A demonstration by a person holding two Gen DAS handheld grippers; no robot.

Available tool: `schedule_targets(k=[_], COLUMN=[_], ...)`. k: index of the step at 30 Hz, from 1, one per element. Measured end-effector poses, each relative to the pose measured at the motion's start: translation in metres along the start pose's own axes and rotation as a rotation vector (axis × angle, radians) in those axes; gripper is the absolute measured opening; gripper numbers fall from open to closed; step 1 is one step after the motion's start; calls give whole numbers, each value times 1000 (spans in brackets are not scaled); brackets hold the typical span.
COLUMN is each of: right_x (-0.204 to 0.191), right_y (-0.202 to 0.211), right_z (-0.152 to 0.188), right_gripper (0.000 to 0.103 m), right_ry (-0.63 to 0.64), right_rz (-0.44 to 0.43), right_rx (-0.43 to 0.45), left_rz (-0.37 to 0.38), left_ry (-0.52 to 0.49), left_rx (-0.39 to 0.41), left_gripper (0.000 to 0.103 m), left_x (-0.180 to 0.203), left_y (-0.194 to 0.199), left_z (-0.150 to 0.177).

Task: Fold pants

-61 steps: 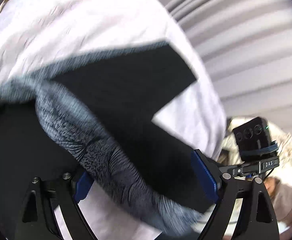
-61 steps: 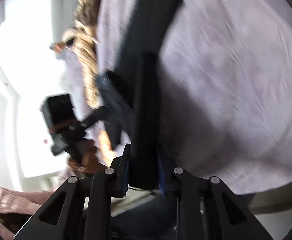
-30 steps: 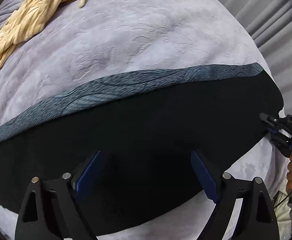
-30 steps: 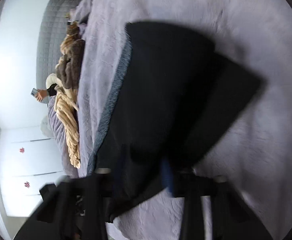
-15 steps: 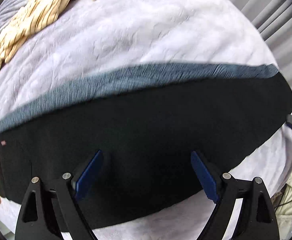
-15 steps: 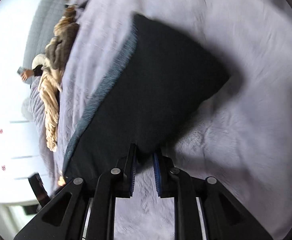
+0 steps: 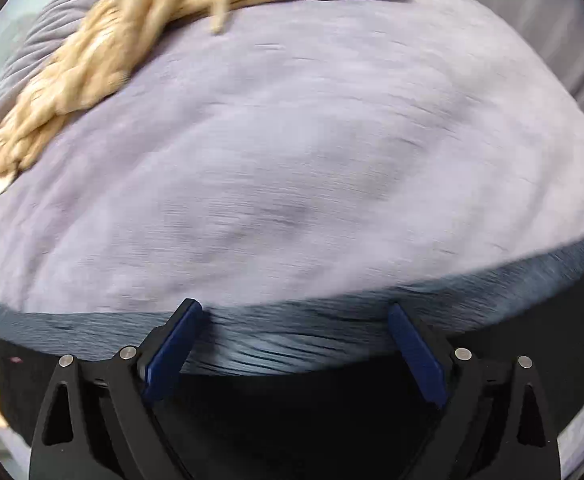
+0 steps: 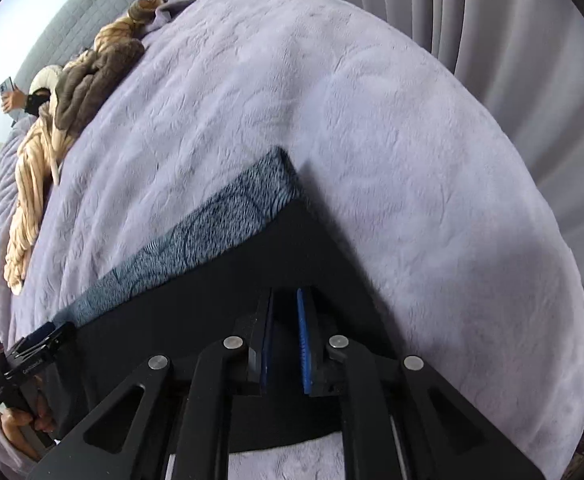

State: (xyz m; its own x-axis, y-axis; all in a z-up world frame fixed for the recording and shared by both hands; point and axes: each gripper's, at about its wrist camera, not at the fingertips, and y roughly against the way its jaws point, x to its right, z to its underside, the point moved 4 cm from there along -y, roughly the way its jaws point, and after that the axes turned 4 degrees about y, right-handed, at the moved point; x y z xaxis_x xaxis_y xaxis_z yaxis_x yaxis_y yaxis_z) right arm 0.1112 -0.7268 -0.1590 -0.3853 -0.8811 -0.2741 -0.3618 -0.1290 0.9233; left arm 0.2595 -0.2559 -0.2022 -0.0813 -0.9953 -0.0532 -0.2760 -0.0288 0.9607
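I have the black pants with the grey-blue fleecy lining (image 8: 196,264) lying flat on the lilac plush bed cover (image 8: 332,128), lining strip exposed along the far edge, ready for another fold. My left gripper (image 7: 292,340) is opening wide over that strip, gripping nothing; my right gripper (image 8: 285,336) is clenched empty above the black cloth near the corner.

black pants (image 8: 220,300) with a blue-grey mottled band (image 8: 228,216) lie on a pale lilac blanket (image 8: 372,140) beside tan striped cloth (image 8: 28,200).
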Motion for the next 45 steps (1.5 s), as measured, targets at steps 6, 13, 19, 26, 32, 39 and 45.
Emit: schedule_targets(k=[6,13,19,26,32,39,45], right_x=[-10,-92,-235,-327,-323,-352,-302], right_y=[23,28,-18,-71,-81,-64,-67], right_z=[2,72,180,249,248,223,250], right_gripper=[28,49,49,49,49,9,12], right_ry=[-19,-94,-43,-91,-168,17,-78], right_rz=[-61,-371,-609,-655,-626,-532,-541], right_rx=[-27,-161,-389,-476,-463,-426,-484], left_rz=[-81,-175,-219,-87,-51,-28,-97], left_ry=[122,217,250,221,195,167,150], left_rx=[-14,-76,-85,-141,-126,-121,-130], left_gripper=[95,95,95,103,103,103,103], left_x=[-93,-199,-287,-326,-321,-311,-296], left_y=[40,47,30,-12,-15,-15,-3], left_z=[19,91,112,131,130,134,135])
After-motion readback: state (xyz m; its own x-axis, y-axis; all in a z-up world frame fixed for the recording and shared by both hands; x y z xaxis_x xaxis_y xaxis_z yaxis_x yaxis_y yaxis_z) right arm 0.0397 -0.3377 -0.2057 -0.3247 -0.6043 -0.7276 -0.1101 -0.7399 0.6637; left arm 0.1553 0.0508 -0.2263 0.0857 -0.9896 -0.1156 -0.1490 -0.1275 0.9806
